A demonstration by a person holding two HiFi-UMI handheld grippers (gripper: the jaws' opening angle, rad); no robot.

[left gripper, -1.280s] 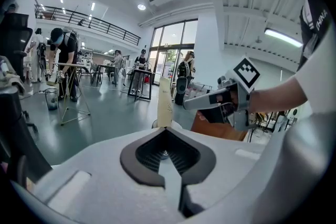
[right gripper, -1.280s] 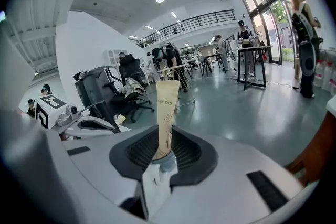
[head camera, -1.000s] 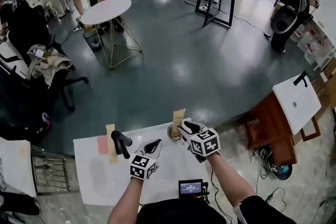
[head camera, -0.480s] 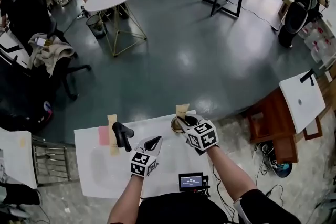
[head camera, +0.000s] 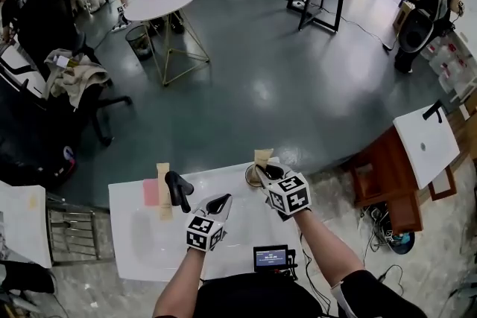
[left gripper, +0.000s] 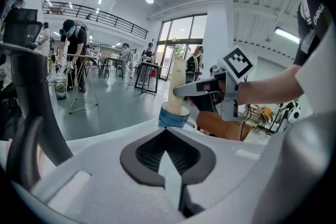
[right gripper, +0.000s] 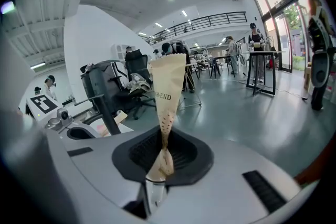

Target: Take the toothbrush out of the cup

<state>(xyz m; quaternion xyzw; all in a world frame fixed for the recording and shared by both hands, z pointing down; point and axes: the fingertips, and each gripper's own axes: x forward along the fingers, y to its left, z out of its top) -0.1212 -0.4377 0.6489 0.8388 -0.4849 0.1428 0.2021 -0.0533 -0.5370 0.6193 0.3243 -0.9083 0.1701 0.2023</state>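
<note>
tabletop (head camera: 141,234): white, cup (head camera: 250,176) at far edge
room: grey floor (head camera: 261,86) beyond cup
left hand-held gripper (left gripper: 167,136): clenched, empty
right hand-held gripper (right gripper: 161,162): closing, grasping toothbrush (right gripper: 167,86) above cup; gaped before

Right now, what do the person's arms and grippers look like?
The left gripper and right gripper are pale grey shells with black ribbed pads, each bearing a cube of black-and-white square markers. Short dark sleeves, forearms bare. The right gripper's jaws are closing on the paper-wrapped toothbrush.
</note>
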